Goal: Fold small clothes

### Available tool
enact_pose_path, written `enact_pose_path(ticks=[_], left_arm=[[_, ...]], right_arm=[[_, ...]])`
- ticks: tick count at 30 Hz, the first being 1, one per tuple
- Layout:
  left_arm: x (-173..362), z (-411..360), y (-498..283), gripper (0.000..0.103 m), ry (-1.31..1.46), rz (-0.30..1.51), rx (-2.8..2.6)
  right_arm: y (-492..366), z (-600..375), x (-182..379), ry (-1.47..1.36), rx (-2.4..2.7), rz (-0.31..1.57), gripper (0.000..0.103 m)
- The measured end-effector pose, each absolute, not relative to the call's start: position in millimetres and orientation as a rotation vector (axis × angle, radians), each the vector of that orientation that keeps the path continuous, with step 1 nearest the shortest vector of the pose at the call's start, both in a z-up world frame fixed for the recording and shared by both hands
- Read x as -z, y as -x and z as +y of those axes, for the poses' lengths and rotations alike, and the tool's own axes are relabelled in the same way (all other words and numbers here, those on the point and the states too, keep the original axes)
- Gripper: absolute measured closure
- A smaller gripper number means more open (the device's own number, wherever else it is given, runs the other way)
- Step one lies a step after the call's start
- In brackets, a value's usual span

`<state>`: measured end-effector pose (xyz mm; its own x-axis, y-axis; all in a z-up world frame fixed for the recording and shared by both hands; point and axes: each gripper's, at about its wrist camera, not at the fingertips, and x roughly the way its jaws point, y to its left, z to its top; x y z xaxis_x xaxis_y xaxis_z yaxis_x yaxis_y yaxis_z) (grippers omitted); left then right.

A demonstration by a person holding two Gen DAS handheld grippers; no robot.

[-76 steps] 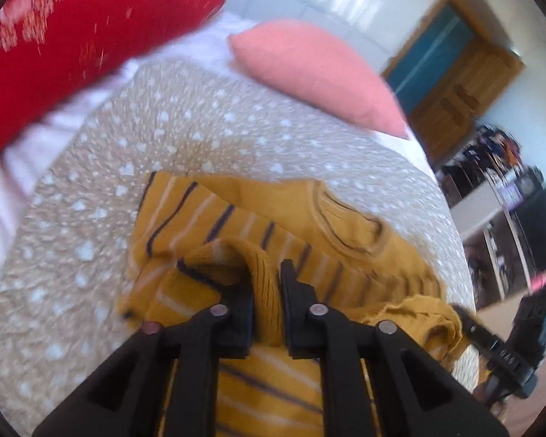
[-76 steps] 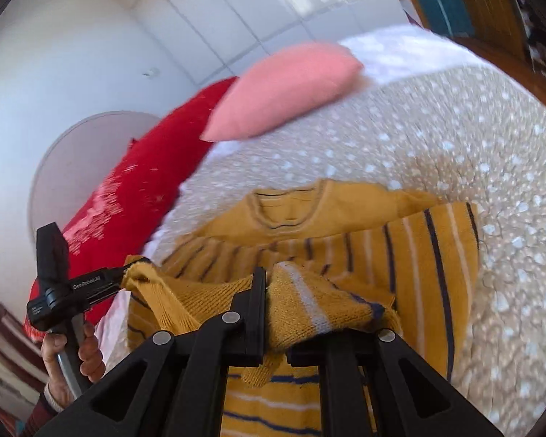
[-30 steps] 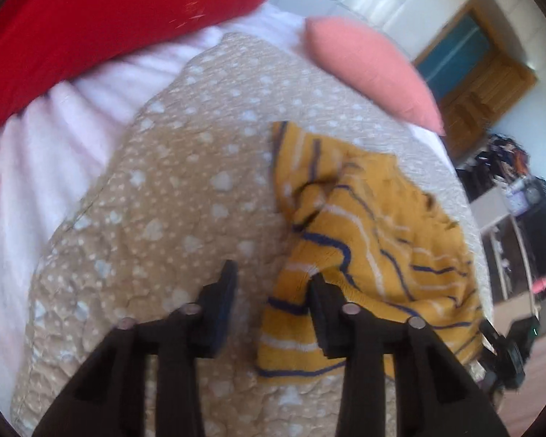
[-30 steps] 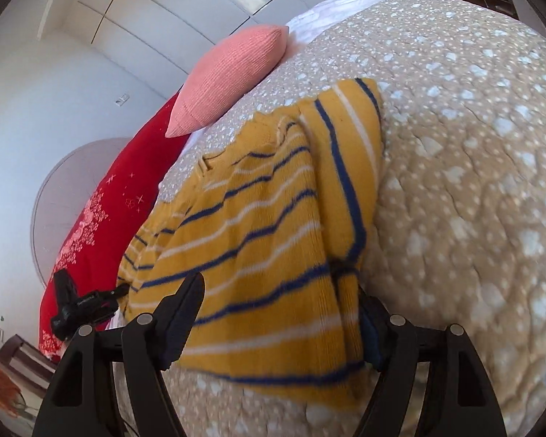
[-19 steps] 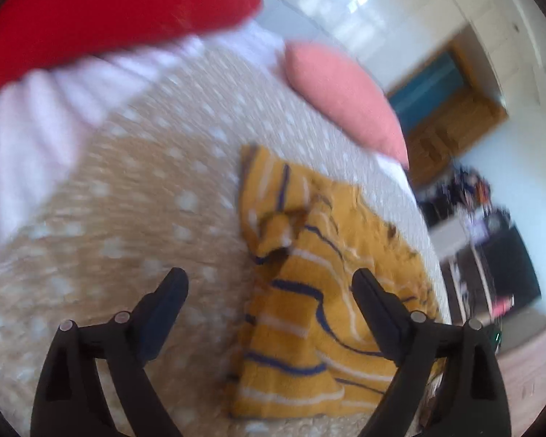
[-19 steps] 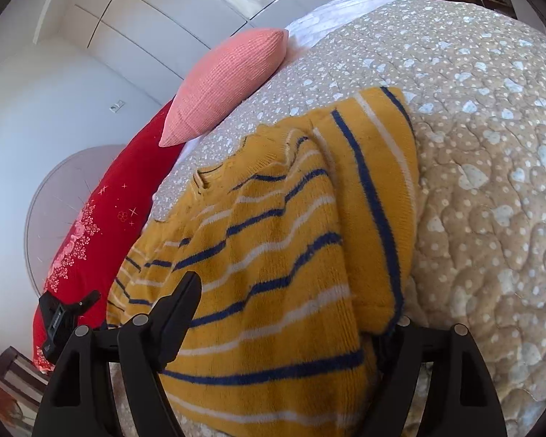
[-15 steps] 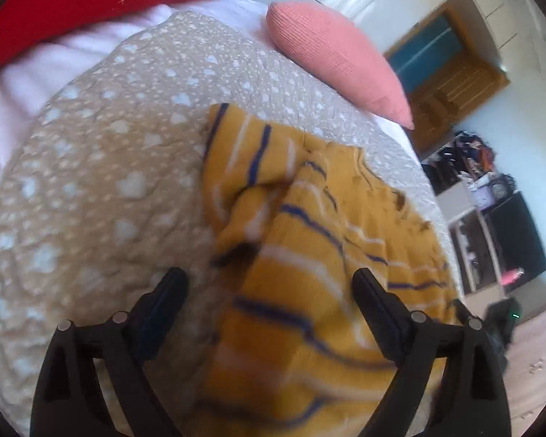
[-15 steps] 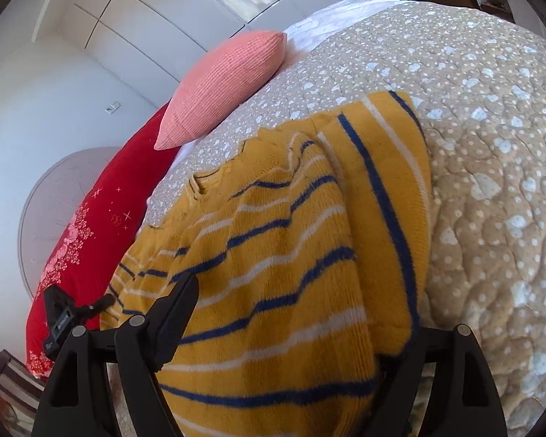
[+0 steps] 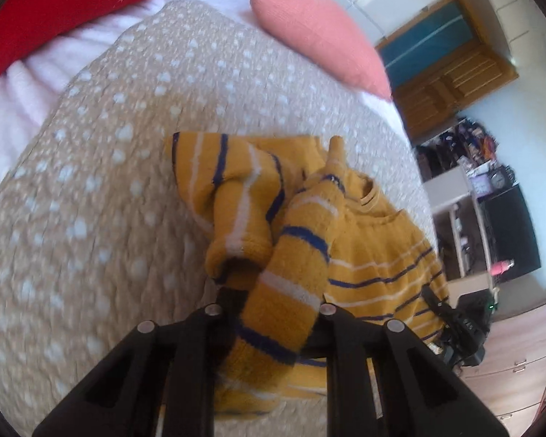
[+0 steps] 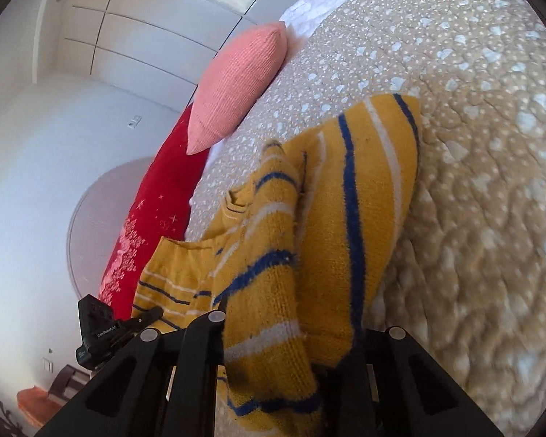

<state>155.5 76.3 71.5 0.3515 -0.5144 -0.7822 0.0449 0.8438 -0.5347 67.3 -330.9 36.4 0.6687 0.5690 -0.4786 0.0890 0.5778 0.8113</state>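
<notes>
Both tools closed on sweater (image 9: 273, 313).

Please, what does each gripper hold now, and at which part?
Both hold the yellow striped sweater: the left gripper and the right gripper have just closed on bunched striped knit at its near edge.

Both wrist views look down, close, along their fingers; shared: sweater (image 9: 375, 255) (image 10: 345, 218), pink pillow (image 9: 320, 32) (image 10: 236, 83), bedspread (image 9: 91, 200) (image 10: 473, 145).
</notes>
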Motion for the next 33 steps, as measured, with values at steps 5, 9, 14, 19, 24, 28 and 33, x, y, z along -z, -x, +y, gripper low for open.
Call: enact_pose_path(ticks=[5, 9, 14, 19, 24, 28, 33], left_arm=[[-39, 88, -155, 0.057, 0.43, 1.199, 0.267], [-45, 111, -139, 0.041, 0.451, 1.139, 0.256], [-77, 121, -99, 0.032, 0.245, 0.996, 0.149], [-84, 91, -63, 0.026, 0.181, 0.881, 0.213], [-38, 78, -65, 0.026, 0.144, 0.919, 0.133], [-19, 104, -61, 0.024, 0.284, 0.867, 0.173], [-14, 111, -43, 0.024, 0.29, 0.766, 0.255]], right_arm=[[-47, -336, -15, -0.839, -0.195, 0.903, 0.07], [-20, -343, -35, -0.725, -0.139, 0.876, 0.059], [5, -341, -89, -0.469, 0.037, 0.769, 0.053], [-12, -309, -108, -0.462, -0.128, 0.72, 0.053], [-67, -287, -68, -0.52, -0.203, 0.85, 0.053], [-96, -308, -36, -0.523, -0.085, 0.899, 0.056], [-80, -277, -77, -0.324, -0.026, 0.87, 0.049]])
